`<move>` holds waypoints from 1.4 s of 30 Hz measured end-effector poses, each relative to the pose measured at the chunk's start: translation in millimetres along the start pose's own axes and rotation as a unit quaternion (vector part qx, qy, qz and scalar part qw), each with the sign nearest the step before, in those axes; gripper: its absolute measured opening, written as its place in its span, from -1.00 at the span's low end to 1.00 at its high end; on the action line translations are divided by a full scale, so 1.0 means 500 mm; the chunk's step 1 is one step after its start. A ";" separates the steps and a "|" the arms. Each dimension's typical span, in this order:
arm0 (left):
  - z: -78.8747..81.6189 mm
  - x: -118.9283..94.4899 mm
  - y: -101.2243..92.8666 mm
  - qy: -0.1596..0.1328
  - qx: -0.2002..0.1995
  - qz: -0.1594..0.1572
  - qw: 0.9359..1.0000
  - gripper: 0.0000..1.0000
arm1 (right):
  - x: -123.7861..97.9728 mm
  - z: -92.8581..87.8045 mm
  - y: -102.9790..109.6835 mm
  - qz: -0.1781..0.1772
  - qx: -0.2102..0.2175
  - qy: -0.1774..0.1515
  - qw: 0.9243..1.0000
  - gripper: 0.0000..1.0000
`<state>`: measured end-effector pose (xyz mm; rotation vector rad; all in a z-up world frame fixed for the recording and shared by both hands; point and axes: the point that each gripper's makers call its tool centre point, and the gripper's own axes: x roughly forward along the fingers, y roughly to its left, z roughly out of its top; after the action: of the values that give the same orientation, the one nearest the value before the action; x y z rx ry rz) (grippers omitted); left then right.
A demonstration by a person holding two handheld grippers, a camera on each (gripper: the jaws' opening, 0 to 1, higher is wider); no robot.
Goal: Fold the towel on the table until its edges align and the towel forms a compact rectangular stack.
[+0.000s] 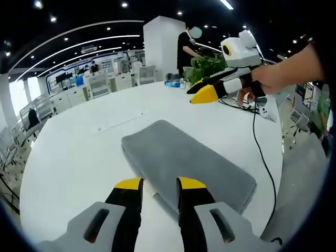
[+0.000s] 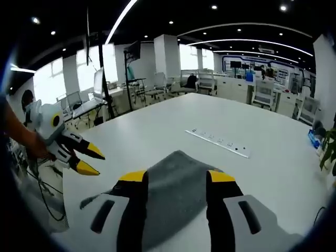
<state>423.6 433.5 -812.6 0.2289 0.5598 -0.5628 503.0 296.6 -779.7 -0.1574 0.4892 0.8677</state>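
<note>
A grey towel (image 1: 184, 160) lies folded into a flat rectangle on the round white table (image 1: 68, 157). My left gripper (image 1: 160, 184) hovers open over the towel's near corner, holding nothing. Farther off to the right, a hand holds the right gripper (image 1: 206, 94) above the table beyond the towel. In the right gripper view the towel (image 2: 178, 184) lies under and between the jaws of my right gripper (image 2: 177, 176), which stands wide open and holds nothing. The left gripper (image 2: 90, 160) shows at the left, beside the table edge, its yellow tips apart.
A white power strip (image 2: 218, 142) lies flat on the table (image 2: 262, 178) beyond the towel. A potted plant (image 1: 207, 67), a blue box (image 1: 172, 83) and a black cable (image 1: 262, 152) sit near the far edge. A person (image 1: 186, 47) stands behind the plant. Chairs and desks surround the table.
</note>
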 end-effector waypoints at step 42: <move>-0.060 0.166 -0.029 0.096 0.094 -0.051 0.990 -0.59 | 0.022 -0.246 0.106 0.048 -0.015 0.129 0.990 -0.53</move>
<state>461.0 395.5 -884.6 0.4380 0.7087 -0.6989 425.6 298.1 -889.4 -0.2778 0.7293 0.9544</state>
